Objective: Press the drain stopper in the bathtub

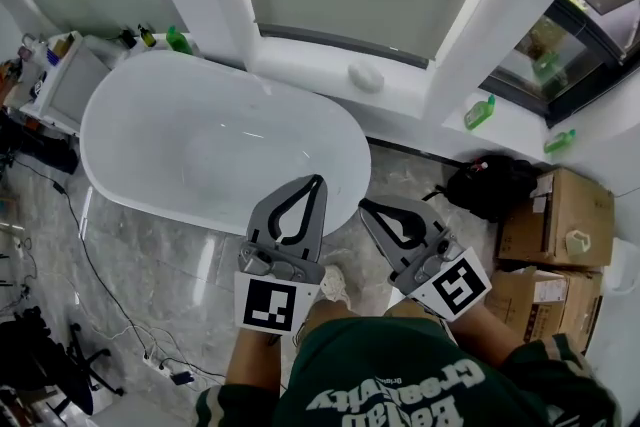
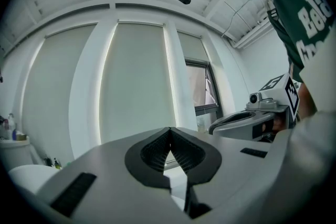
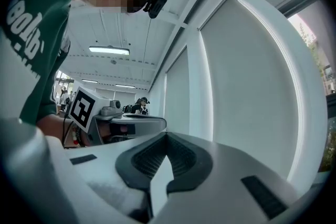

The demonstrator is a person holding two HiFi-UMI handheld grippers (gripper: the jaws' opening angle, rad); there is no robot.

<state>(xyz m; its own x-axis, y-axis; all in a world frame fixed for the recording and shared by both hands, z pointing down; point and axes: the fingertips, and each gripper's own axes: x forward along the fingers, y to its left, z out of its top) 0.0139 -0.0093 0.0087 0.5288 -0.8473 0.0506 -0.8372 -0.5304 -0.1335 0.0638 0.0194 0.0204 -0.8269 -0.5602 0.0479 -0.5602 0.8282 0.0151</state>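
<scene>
Near rim of bathtub (image 1: 200,140) hidden under tip of left gripper (image 1: 319,179) in head view; drain stopper not discernible on white basin. Bottles (image 1: 150,37) behind tub's far end too small to identify. Cardboard boxes (image 1: 556,215) cut by right edge, shelf (image 1: 60,80) by left edge. Person (image 1: 400,385) cropped at bottom edge. Left gripper view catches only sliver of tub, lower left.
</scene>
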